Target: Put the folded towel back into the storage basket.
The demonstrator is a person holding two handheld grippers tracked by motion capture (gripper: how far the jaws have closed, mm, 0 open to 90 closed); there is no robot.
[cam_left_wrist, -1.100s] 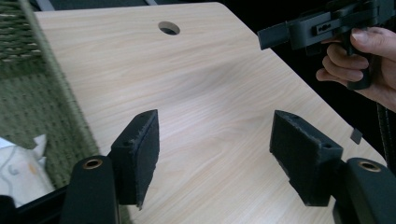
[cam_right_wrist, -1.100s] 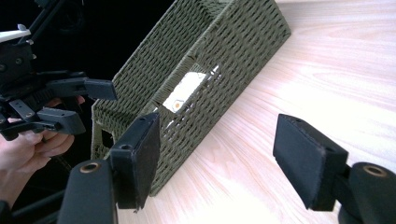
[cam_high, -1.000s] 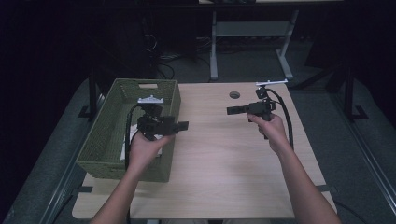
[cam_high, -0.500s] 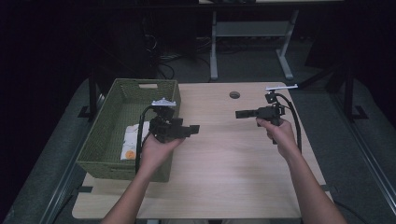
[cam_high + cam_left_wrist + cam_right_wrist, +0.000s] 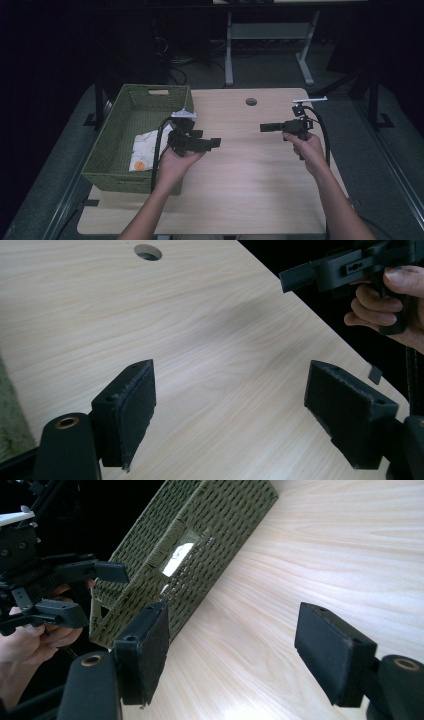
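Inside the green woven basket (image 5: 116,131) on the pale wooden surface (image 5: 250,170), a white folded cloth (image 5: 146,149) already lies; left tool (image 5: 212,143), just released and empty, and right tool (image 5: 266,127), also released, hover apart, suggesting little remains.

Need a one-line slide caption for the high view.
Person holds left gripper and right gripper, jaws open, facing each other above wooden table; green woven basket holds white cloth.

Green woven basket (image 5: 112,150), white cloth (image 5: 147,145) inside
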